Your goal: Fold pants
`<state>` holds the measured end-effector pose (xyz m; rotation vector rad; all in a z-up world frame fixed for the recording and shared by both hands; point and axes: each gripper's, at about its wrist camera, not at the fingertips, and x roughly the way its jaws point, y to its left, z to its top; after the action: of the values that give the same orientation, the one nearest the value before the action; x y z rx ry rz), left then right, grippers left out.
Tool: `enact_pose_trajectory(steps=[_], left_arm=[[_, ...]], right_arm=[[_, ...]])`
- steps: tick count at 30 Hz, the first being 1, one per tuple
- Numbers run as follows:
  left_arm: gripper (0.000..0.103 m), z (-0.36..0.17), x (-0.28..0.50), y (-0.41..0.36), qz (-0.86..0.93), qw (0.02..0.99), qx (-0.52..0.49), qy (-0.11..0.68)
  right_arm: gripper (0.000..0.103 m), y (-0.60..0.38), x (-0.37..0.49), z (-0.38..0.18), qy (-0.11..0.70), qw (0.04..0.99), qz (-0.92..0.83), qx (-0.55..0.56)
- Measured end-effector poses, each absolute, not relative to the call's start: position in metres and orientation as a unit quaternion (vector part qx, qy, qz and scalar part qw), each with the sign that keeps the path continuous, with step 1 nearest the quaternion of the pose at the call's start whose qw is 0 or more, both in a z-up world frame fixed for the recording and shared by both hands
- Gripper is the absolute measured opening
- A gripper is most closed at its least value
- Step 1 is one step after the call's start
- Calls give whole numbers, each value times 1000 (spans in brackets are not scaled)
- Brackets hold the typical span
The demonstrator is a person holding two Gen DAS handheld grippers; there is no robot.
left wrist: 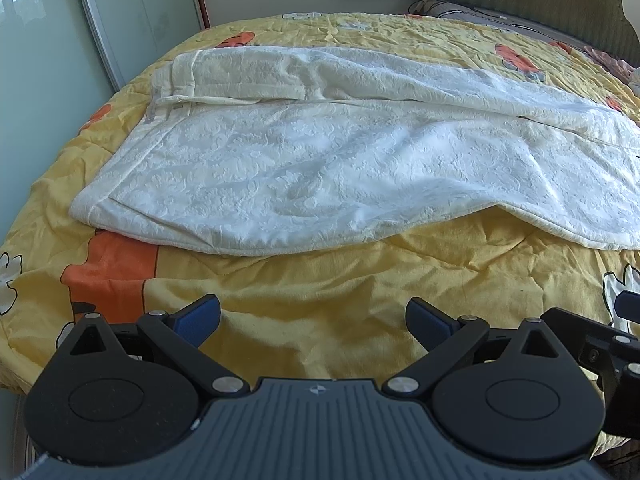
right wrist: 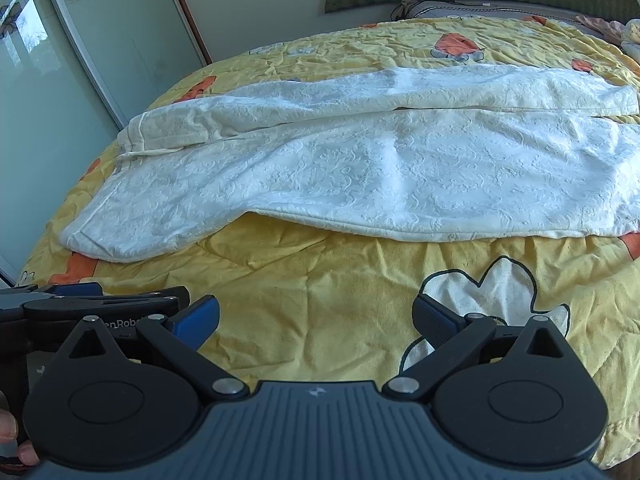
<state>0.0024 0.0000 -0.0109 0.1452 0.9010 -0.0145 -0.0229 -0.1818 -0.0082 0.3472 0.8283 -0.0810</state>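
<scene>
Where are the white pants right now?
The white pants lie spread flat across the yellow quilt on the bed, waistband toward the left by the closet door, just beyond both open claws in both wrist views.

Lettering on left gripper (right wrist: 76, 290), seen in the right wrist view: "enRobo", white, partly hidden.
Elsewhere: no readable text.

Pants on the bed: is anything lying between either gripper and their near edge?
Nothing visible does. The white pants lie spread across the yellow quilt, and only bare quilt separates their near edge from the open left gripper and the open right gripper. Neither gripper touches the fabric.
</scene>
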Motion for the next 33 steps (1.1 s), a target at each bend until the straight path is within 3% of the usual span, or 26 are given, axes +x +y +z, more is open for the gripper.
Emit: enact_pose_trajectory(steps=[33], left_arm=[[101,-15,2,-1,-9,894,66,442]], right_arm=[[103,-181,-23,-10,402,899,-26,172]])
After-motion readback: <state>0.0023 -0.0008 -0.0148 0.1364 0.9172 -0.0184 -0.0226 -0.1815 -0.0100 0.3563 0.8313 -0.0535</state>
